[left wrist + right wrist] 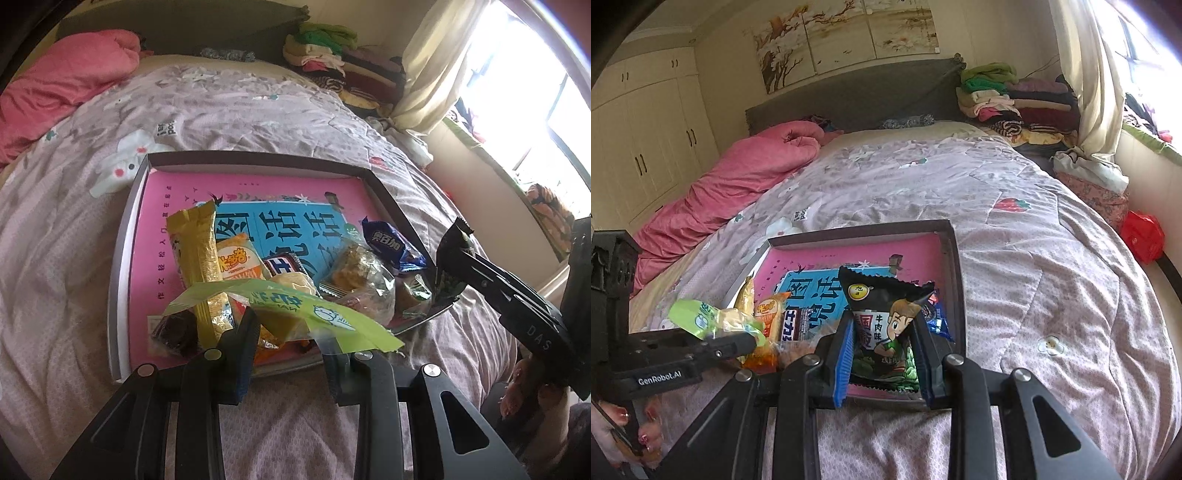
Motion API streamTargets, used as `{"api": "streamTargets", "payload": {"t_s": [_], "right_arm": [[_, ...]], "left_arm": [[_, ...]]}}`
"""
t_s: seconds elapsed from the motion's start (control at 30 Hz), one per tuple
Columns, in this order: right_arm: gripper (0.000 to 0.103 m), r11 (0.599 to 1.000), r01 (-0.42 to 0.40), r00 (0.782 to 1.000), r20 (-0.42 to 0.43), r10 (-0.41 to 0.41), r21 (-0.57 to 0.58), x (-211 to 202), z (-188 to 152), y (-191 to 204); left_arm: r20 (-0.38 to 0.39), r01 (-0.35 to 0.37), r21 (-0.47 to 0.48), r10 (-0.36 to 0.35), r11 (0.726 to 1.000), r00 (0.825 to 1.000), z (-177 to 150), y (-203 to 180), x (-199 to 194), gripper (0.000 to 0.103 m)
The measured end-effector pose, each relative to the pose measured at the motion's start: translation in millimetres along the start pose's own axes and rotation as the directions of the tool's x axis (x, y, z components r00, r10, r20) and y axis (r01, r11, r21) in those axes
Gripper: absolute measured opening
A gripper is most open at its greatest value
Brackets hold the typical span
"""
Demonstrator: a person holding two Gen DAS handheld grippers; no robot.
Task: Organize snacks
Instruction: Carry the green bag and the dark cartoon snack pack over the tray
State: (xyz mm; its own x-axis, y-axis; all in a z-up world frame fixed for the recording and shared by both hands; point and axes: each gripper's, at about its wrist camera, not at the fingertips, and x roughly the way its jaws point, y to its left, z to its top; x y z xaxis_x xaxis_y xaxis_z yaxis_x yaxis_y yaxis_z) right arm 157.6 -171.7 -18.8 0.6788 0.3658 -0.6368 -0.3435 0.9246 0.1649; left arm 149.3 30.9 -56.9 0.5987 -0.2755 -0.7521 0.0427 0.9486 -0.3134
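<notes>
A shallow box (258, 159) with a pink and blue book inside lies on the bed and holds several snack packets. My left gripper (291, 328) is shut on a light green packet (295, 306) above the box's near edge; this packet also shows in the right wrist view (701, 317). My right gripper (882, 343) is shut on a black packet with a cartoon boy (882, 317), held above the box's near right part. In the left wrist view the right gripper (458, 258) holds this black packet (448, 269) at the box's right edge.
In the box lie a yellow stick packet (199, 254), an orange packet (238, 260), a clear cake bag (362, 280) and a blue packet (391, 243). A pink quilt (738, 184) lies at far left. Folded clothes (1008, 99) are stacked by the headboard. A red object (1143, 236) sits at the bed's right.
</notes>
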Motion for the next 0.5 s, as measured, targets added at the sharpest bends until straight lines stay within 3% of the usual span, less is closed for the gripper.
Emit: {"api": "streamTargets", "payload": {"t_s": [0.5], "right_arm": [[0.03,1.0,0.013,0.999,-0.051,-0.013,0.014,25,-3,-3]], "left_arm": [[-0.016,-0.015,-0.009,0.015,1.0,1.0,0,7,12,0.033]]}}
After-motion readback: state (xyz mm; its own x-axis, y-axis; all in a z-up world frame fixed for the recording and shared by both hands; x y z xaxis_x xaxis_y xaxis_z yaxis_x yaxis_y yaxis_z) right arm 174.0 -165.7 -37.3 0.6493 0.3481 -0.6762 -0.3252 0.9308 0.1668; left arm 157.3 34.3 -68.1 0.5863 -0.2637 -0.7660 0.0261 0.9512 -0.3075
